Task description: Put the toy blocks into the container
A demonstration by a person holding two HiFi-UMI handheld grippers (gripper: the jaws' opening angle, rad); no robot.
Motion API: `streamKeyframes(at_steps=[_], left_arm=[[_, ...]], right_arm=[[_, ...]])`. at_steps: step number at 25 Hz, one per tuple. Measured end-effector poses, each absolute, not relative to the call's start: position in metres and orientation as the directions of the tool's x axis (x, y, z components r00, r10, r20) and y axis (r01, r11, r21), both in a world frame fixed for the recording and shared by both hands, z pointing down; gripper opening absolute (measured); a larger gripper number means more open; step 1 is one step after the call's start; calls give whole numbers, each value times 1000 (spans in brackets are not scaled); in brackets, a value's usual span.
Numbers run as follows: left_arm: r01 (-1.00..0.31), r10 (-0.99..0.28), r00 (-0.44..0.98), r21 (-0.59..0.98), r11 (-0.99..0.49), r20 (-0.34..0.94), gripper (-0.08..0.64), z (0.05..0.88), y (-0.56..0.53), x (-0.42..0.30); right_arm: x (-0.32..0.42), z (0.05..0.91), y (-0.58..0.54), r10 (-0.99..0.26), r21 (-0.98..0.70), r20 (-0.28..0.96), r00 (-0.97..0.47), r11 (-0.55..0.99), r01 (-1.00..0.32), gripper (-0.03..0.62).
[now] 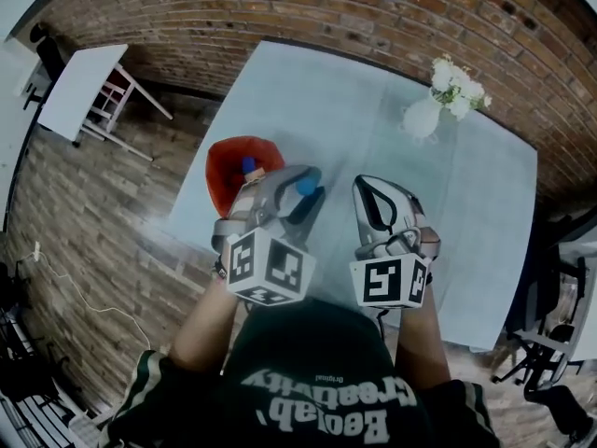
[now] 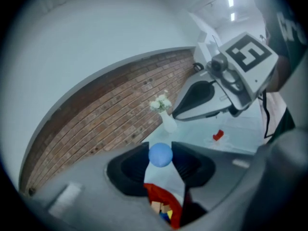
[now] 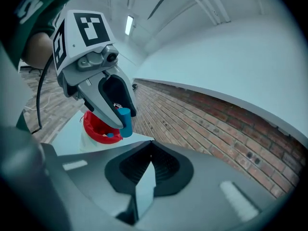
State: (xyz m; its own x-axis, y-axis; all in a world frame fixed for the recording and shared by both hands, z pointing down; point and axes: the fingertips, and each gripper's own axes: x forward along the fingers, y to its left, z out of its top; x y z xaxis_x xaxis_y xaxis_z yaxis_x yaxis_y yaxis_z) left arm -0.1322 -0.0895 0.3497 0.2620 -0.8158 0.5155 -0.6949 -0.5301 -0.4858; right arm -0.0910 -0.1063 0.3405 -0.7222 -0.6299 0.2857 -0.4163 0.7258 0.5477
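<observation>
My left gripper (image 1: 306, 192) is shut on a blue cylinder block (image 1: 306, 185) and hangs just right of the red container (image 1: 233, 168) on the pale table (image 1: 466, 213). In the left gripper view the blue block (image 2: 160, 155) sits between the jaw tips, with the red container (image 2: 163, 203) below it holding several blocks. The right gripper view shows the same blue block (image 3: 125, 121) above the container (image 3: 95, 126). My right gripper (image 1: 367, 192) floats beside the left one, shut with nothing in it (image 3: 150, 150). A small red block (image 2: 218, 135) lies on the table.
A white vase with flowers (image 1: 424, 115) stands at the table's far side. A brick wall (image 1: 392, 17) runs behind the table. A white side table (image 1: 84, 87) stands on the floor at the left.
</observation>
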Motion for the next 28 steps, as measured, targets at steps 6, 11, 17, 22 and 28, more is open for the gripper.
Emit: streamKeyframes(at_steps=[6,11,17,22,28], left_arm=[[-751,-836,148,-490,-442,528,147,351,-67,-212],[-768,-839,118,-487,-416,531,147,355,-62,-244],[-742,-837,84,-527,-415,541,147,371,-68,-262],[-728,-830,110,-524,-442,547,414,387,-74,-268],[-715,-810,132,-511,-477,572,414,394,-79,-261]], right_arm=[[-169,338,-88,-528,551,284,-800,773,-314,6],[-202,343,-81,-488,553,301,-819,789,-267,6],[-213,351,-85,-491,558,318,-811,789,-259,6],[-209,354,-90,-510,563,332,-794,782,-267,6],[-198,355,-101,-533,562,332,-778,774,-291,6]])
